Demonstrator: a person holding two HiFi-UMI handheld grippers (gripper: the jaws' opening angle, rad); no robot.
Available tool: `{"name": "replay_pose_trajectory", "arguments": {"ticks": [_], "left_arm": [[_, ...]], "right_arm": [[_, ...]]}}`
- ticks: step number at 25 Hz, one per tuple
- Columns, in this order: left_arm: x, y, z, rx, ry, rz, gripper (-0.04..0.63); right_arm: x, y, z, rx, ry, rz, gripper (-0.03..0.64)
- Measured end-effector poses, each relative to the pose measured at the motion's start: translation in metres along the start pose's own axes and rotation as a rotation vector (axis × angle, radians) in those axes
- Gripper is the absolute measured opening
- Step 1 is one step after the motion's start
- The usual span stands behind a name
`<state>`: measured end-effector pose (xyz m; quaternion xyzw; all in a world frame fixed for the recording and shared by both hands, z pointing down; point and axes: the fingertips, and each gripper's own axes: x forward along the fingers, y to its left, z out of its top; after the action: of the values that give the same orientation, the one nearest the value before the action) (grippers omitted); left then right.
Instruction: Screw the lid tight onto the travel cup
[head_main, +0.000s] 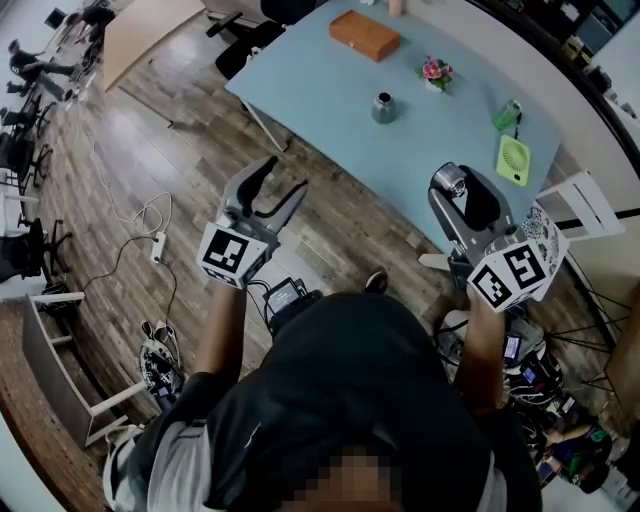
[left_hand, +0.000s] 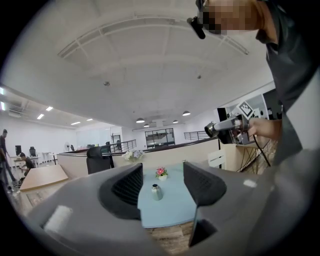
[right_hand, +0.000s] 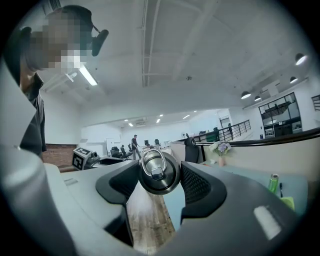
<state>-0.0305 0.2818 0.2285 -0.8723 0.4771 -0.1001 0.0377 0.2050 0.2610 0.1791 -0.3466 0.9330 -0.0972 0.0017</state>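
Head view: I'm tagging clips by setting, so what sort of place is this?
Most likely an open-plan office: a long light blue table, a black office chair at its far end, another desk beyond, and rows of ceiling lights.

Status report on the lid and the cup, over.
Left gripper open, empty. Right gripper shut on lid. Travel cup upright on table, no lid on, apart from both grippers. Nothing blocking it.
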Motion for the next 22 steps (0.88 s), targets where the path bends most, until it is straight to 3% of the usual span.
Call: {"name": "replay_pose_trajectory", "arguments": {"ticks": [5, 12, 22], "left_arm": [[0.020, -0.008, 0.002, 0.013, 0.025, 0.034, 0.305], [0.050, -0.011, 0.004, 0.027, 0.043, 0.021, 0.305], [0.108, 0.029, -0.008, 0.011, 0.015, -0.116, 0.305]], "right_arm": [[0.006, -0.029, 0.002, 0.008, -0.001, 0.049, 0.263], [0.015, -0.058, -0.003, 0.038, 0.005, 0.060, 0.264], [0.040, -0.081, -0.005, 0.041, 0.022, -0.072, 0.264]]}}
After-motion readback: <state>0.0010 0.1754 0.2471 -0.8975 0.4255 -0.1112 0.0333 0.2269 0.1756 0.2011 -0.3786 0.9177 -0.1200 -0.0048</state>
